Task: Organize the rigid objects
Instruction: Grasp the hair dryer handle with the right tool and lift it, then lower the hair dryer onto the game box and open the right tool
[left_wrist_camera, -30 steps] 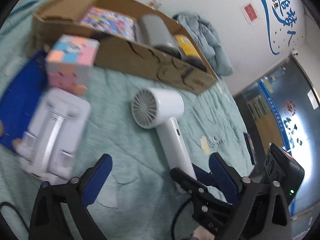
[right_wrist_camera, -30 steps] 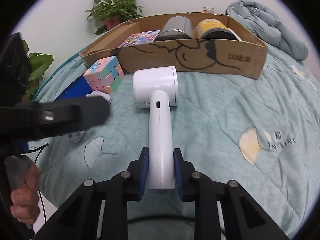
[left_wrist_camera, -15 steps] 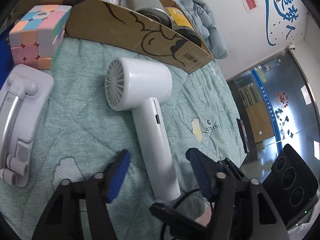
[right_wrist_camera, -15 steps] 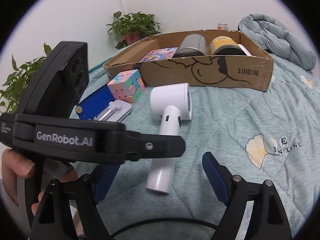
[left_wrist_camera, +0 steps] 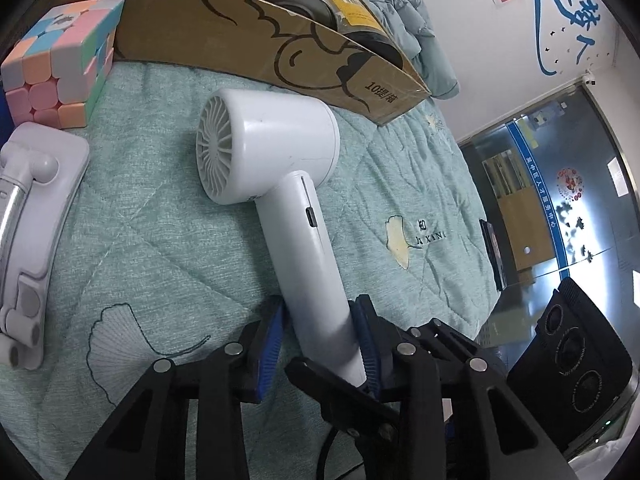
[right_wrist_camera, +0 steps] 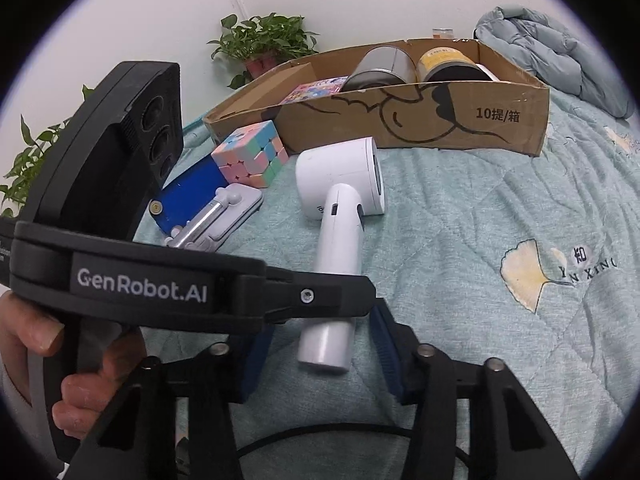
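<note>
While the left hand-held gripper point(left_wrist_camera: 320, 344) was closing, its blue pads already pressed the handle of the white plastic hair dryer point(left_wrist_camera: 280, 168) lying on the pale green quilted bed point(left_wrist_camera: 160, 240) — the right hand-held gripper point(right_wrist_camera: 324, 364) closed too, pads clear of that handle, near the brown cardboard box point(right_wrist_camera: 440, 120).

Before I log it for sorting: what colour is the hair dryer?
White hair dryer; left wrist view shows it best.

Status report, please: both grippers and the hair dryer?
Left gripper closing on hair dryer handle. Right gripper closing, pads clear of it. Nothing in the way.
</note>
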Demonstrator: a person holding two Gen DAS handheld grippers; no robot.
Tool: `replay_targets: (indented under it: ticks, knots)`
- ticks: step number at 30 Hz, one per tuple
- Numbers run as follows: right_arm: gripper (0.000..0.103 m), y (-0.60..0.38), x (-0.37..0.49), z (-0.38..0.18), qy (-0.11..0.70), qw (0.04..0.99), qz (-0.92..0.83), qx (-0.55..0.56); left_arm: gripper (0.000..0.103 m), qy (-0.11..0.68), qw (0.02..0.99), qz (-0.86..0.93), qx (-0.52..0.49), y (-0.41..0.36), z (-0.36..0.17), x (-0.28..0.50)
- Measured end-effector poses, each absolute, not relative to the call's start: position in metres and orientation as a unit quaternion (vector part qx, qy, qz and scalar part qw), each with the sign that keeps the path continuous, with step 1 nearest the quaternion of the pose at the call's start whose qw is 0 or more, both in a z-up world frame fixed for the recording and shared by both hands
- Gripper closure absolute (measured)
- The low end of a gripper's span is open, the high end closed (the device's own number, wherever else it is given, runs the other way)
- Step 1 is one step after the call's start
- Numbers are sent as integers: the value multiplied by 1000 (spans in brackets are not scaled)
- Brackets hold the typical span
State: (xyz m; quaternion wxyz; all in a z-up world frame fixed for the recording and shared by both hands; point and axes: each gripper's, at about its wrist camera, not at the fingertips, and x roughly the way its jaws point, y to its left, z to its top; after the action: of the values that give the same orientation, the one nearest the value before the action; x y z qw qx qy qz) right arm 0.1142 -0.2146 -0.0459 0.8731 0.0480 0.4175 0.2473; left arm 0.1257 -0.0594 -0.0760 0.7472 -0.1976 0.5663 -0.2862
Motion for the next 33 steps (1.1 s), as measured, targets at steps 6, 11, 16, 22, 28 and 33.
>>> replay_targets:
  ticks: [6,11,16,22,28,33]
  knots:
    - [74,-205,116,-50,428,872,235,20,70,562,754,-285,-187,-53,-72,117]
    - [74,-205,115,-47,424,875,232,27,70,551,764,-282,-180,-50,-65,112]
    - [74,-200,116,-37,405,884,233,26,70,531,779,-285,-177,-39,-49,111]
    - [75,-183,118,-8,351,907,234,18,70,487,811,-282,-160,-19,-6,118]
    - [75,-176,127,18,305,921,241,19,71,442,840,-279,-145,-5,31,127]
    - [75,-165,143,32,291,926,242,14,70,426,852,-272,-136,5,50,140]
